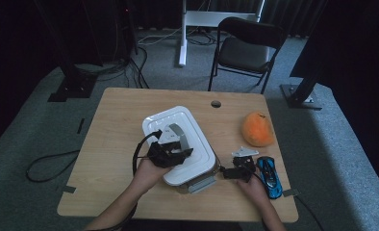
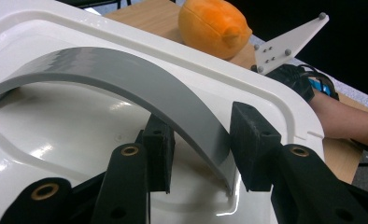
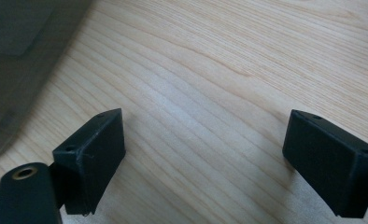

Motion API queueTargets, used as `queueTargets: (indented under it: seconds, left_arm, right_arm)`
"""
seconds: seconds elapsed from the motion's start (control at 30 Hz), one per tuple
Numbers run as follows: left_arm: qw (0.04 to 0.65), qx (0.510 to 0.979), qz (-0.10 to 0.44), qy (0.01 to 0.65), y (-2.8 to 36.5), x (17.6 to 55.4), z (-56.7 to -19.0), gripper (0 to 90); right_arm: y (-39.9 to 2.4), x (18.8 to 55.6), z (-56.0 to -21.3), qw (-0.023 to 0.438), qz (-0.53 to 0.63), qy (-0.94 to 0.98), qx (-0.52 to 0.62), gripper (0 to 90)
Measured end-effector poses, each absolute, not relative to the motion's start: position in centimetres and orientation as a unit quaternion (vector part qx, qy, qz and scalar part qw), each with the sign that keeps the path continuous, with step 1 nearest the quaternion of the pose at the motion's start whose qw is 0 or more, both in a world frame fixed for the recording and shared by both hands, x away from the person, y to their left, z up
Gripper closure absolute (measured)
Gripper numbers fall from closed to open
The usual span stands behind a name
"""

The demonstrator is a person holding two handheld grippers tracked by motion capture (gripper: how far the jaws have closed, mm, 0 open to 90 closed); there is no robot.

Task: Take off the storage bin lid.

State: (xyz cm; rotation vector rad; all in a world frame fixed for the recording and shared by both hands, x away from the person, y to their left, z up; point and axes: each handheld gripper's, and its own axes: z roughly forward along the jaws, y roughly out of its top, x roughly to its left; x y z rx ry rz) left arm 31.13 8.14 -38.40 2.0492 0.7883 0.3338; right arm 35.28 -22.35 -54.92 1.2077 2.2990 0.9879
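Now the left tool (image 2: 198,161) is clamping on the grey handle (image 2: 126,77) of the white lid (image 2: 275,98) (right tool (image 3: 203,158) is resting apart over the counter (image 3: 219,70)).

Grey handle (image 2: 126,84) far end cut off; box (image 1: 204,180) underside hidden.

White glossy lid (image 1: 187,126) on the container, with a mid-grey arched handle (image 2: 140,88) near table centre. Both grippers matte black: left gripper (image 2: 201,149), right gripper (image 3: 205,158); brass-coloured rivets on the jaw arms. Pale grey three-cornered plate (image 2: 285,42) with dark dots. Table (image 1: 115,125): light wood, fine grain streaks. Orange plush fruit (image 1: 258,129) at 2 o'clock from the lid. Bright blue toy car (image 1: 269,176) with black windows at 4 o'clock. Floor carpet (image 1: 29,130) grey-green.
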Motion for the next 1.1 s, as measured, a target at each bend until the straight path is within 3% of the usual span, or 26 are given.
queueTargets:
  seconds: [1.1]
  left_arm:
    - [0.436,0.811,0.181,0.346,15.6,29.1,-37.5,64.8]
  right_arm:
    - [-22.4,35.3,-54.9,0.181,0.349,0.814,0.428,12.0]
